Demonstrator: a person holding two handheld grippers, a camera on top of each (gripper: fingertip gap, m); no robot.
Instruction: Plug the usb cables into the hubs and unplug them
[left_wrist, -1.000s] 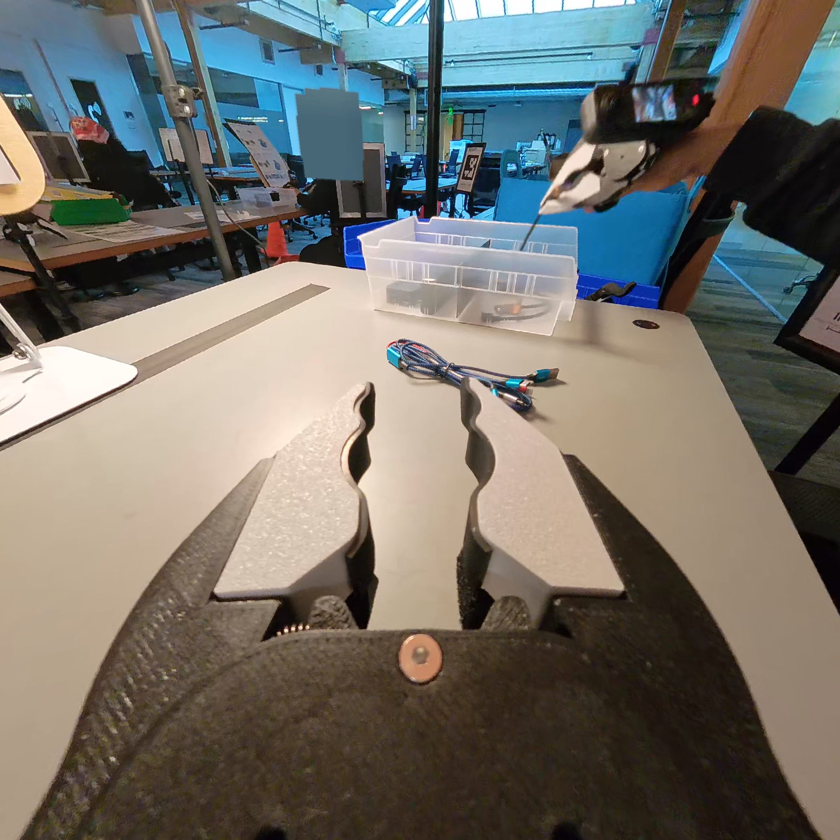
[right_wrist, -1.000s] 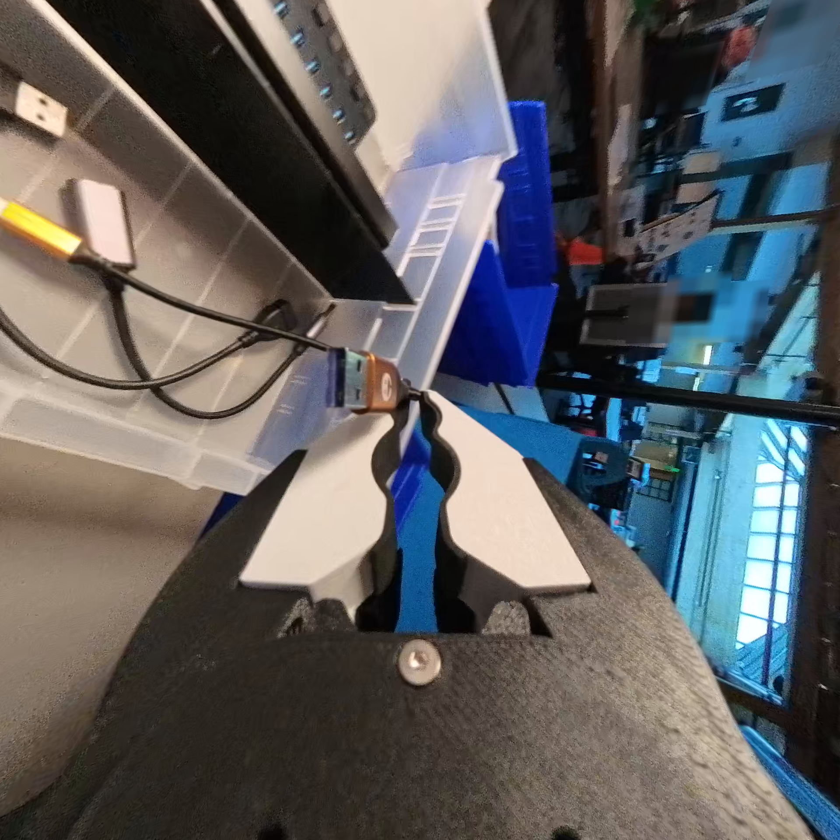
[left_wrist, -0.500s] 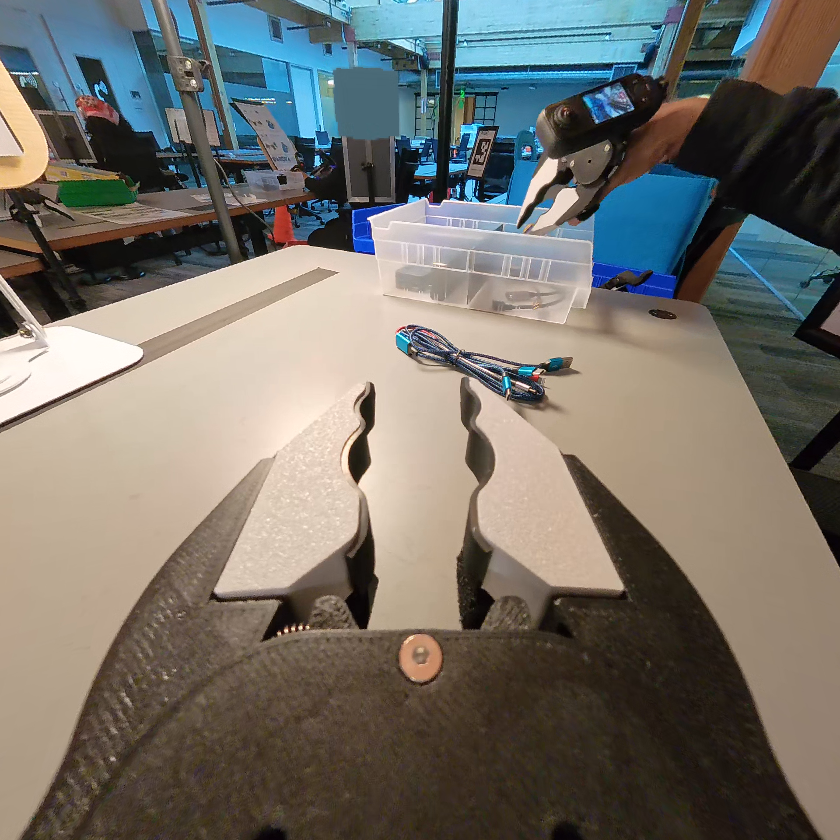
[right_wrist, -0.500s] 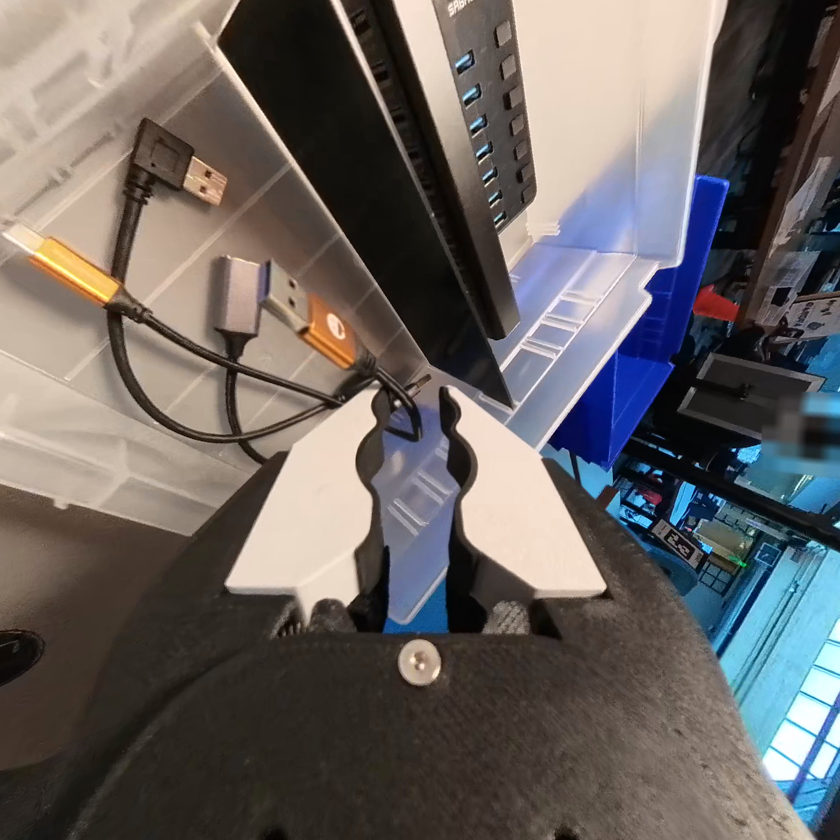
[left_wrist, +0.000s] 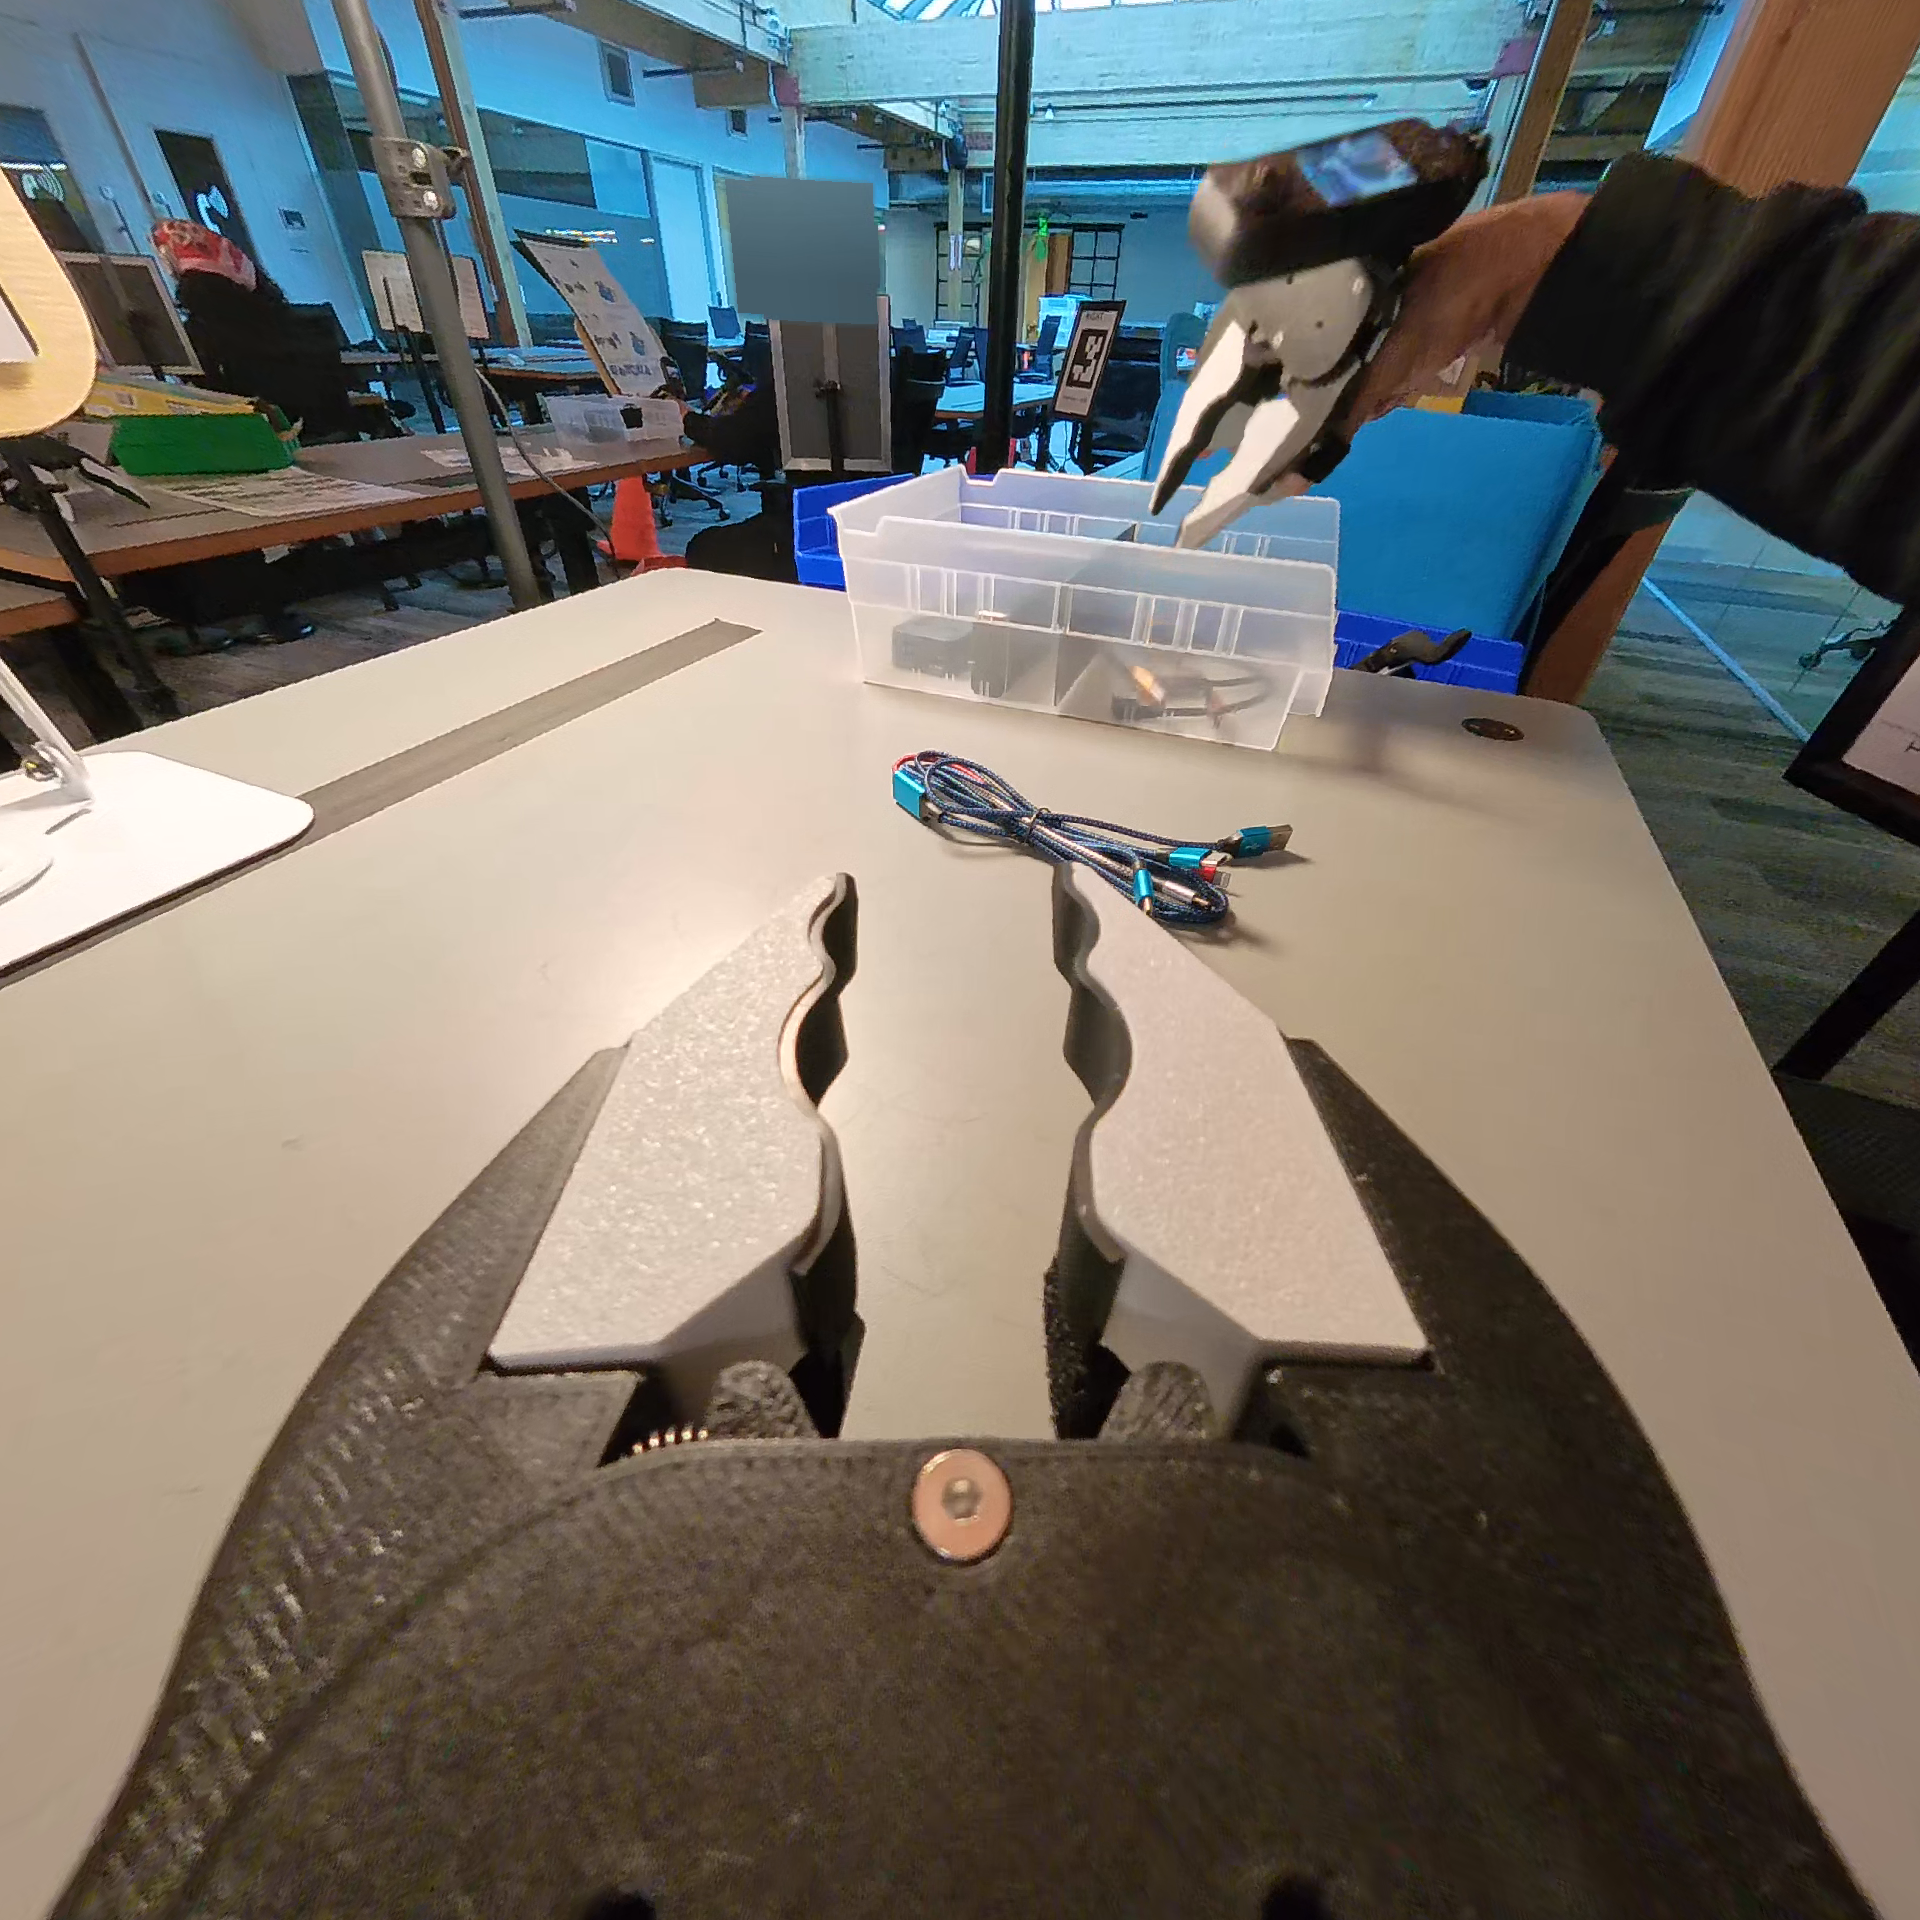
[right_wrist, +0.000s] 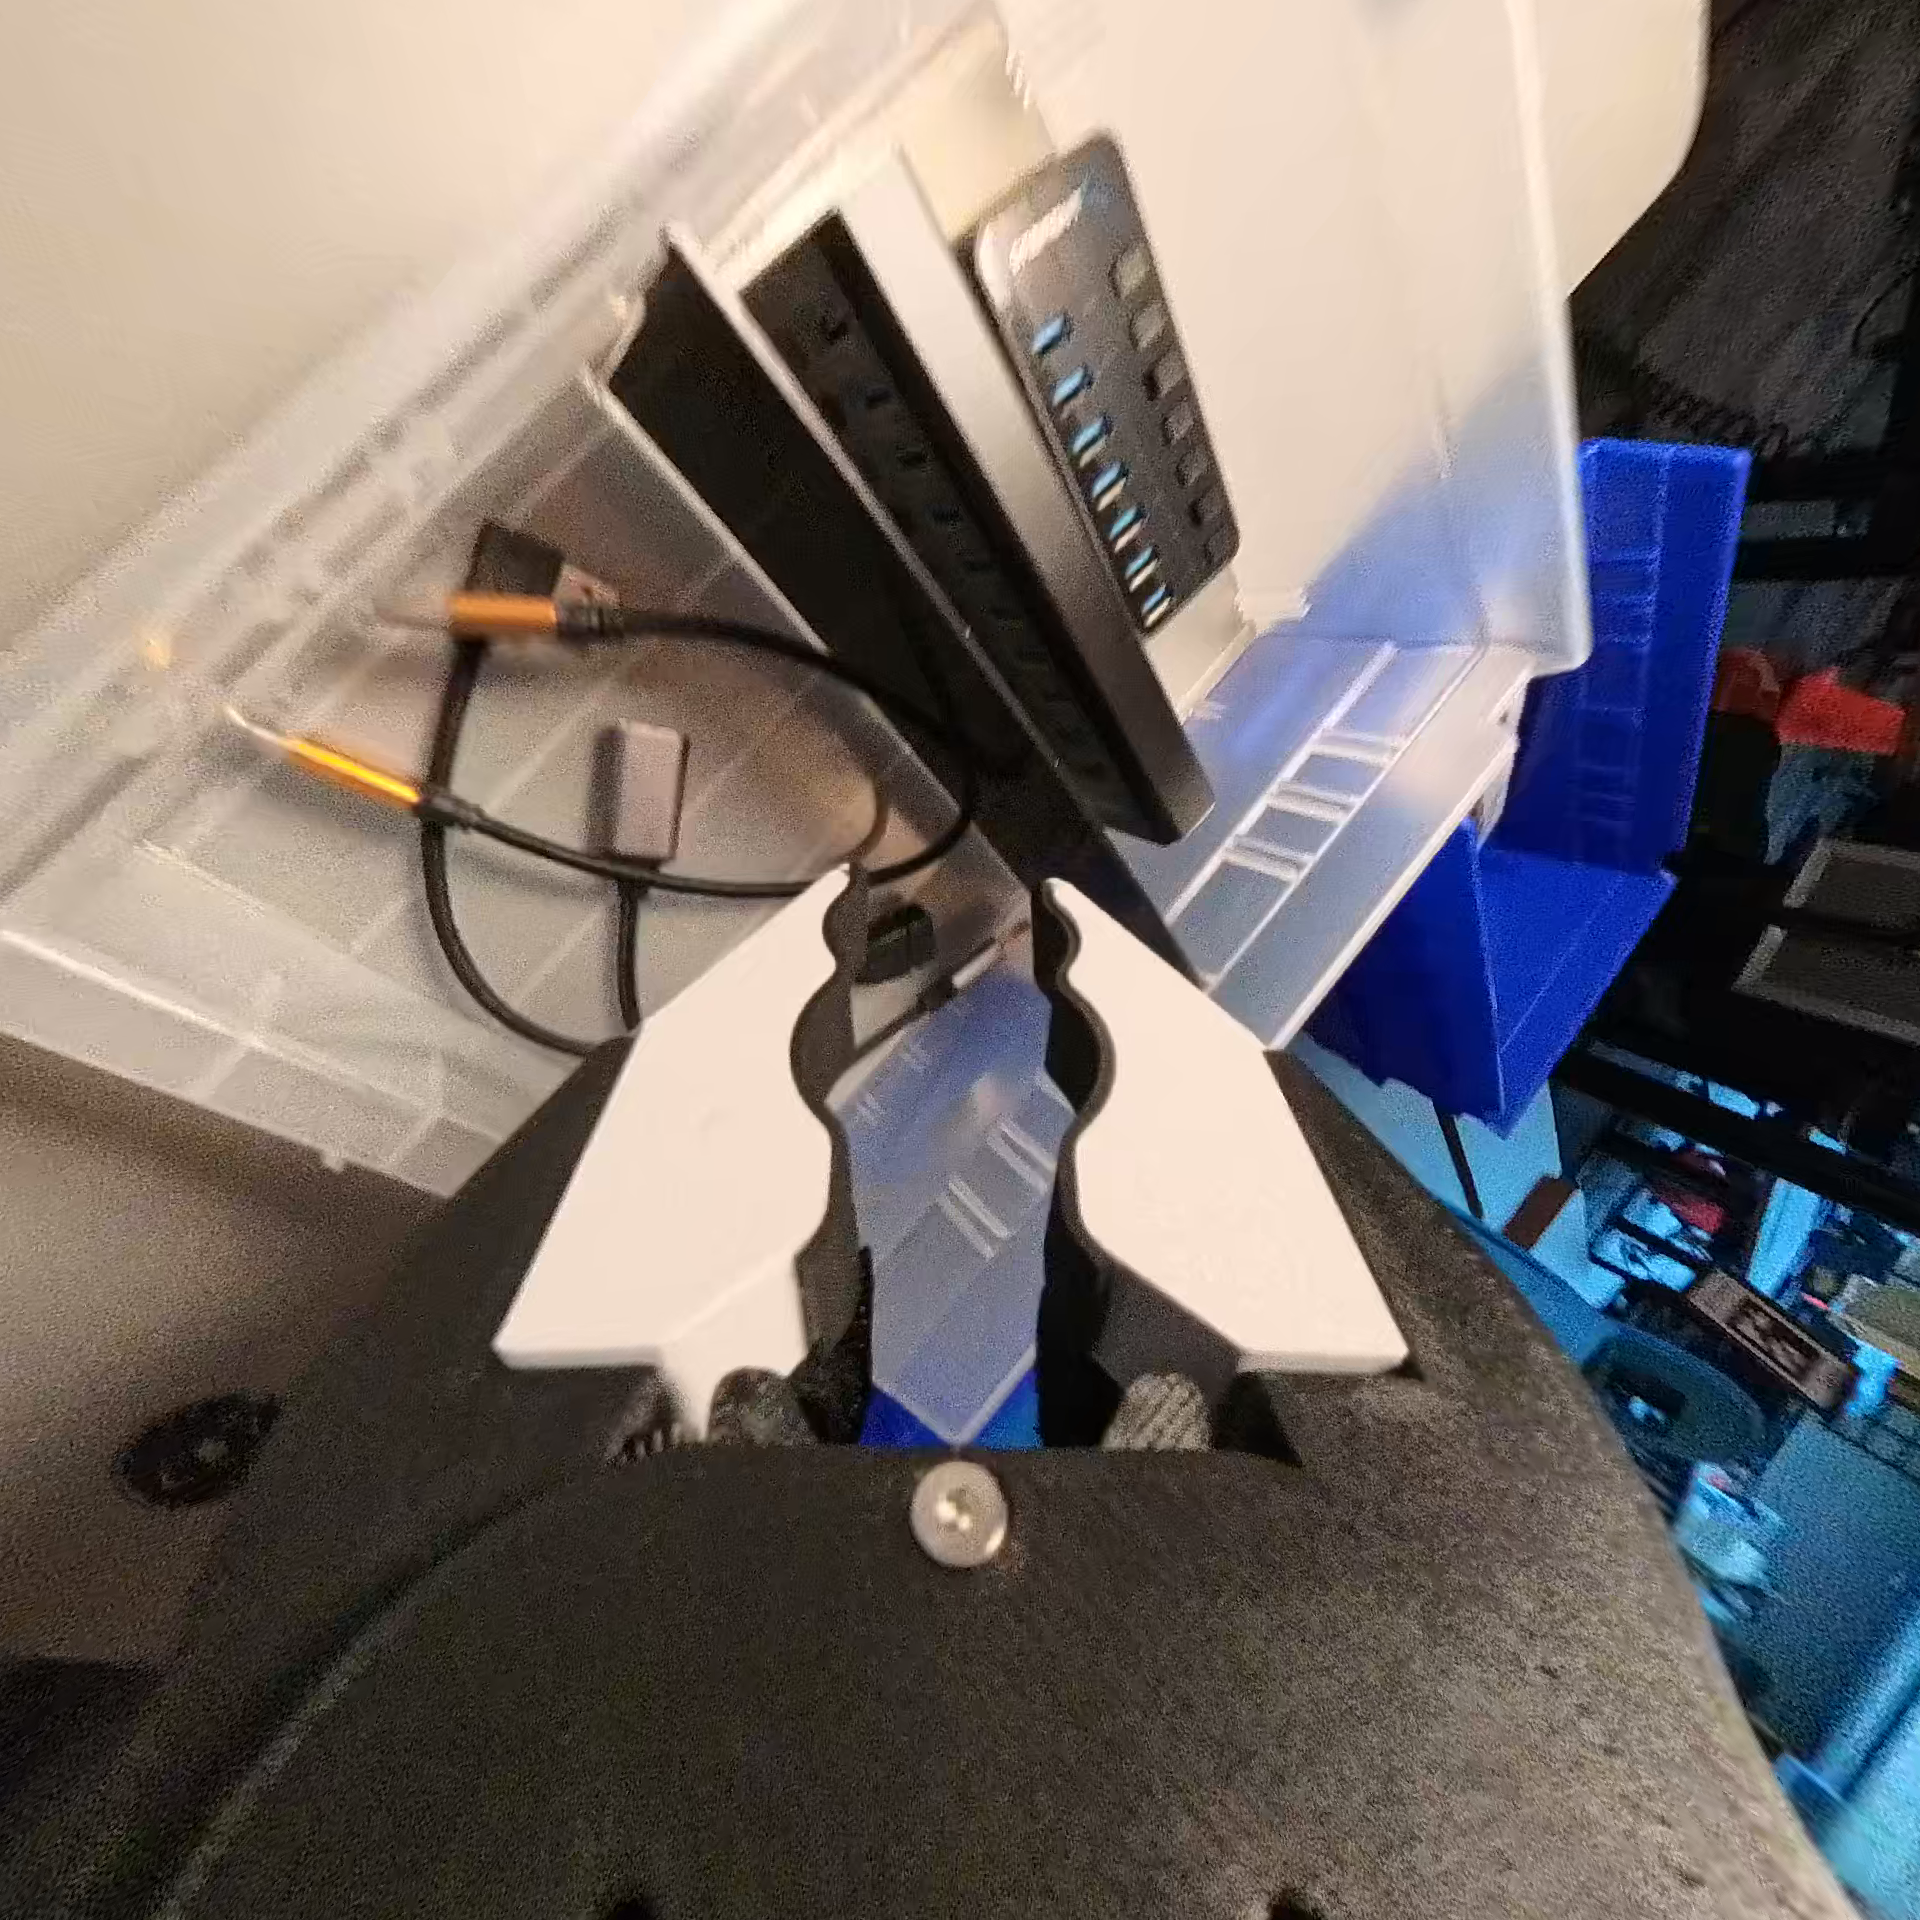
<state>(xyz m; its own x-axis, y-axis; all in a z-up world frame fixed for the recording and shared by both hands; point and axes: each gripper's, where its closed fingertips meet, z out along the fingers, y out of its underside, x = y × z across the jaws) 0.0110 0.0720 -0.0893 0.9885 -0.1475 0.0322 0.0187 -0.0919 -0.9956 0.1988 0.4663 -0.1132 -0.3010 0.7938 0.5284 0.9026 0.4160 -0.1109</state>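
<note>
Now, the left gripper (left_wrist: 951, 904) is seen low over the grey table (left_wrist: 416, 987), its fingers spread well apart with nothing between them, only bare tabletop showing through the gap. Just ahead of the right fingertip, a bundled blue braided cable (left_wrist: 1081, 842) lies loose at centre frame, touching neither finger. Open tabletop is left to the left of the bundle, as far as the white stand base (left_wrist: 135, 842) at the left edge.

Higher up, the clear plastic bin (left_wrist: 1081, 613) is set near the table's far edge, a blue bin (left_wrist: 1423, 655) behind it. The right gripper (left_wrist: 1184, 509) is held in a hand (left_wrist: 1455, 301) at upper right, tips pointed down over the bin's back rim.

In the blurred right wrist view, the right gripper (right_wrist: 940, 883) is parted, nothing clamped, its tips poised at the bin's rim. Inside, a black divider (right_wrist: 790, 540) splits the clear plastic bin (right_wrist: 1403, 312). Black USB cables (right_wrist: 623, 873) with orange plugs are piled in the left compartment at centre left; a black hub (right_wrist: 1122, 395) with blue ports lies in the right compartment, upper centre.
</note>
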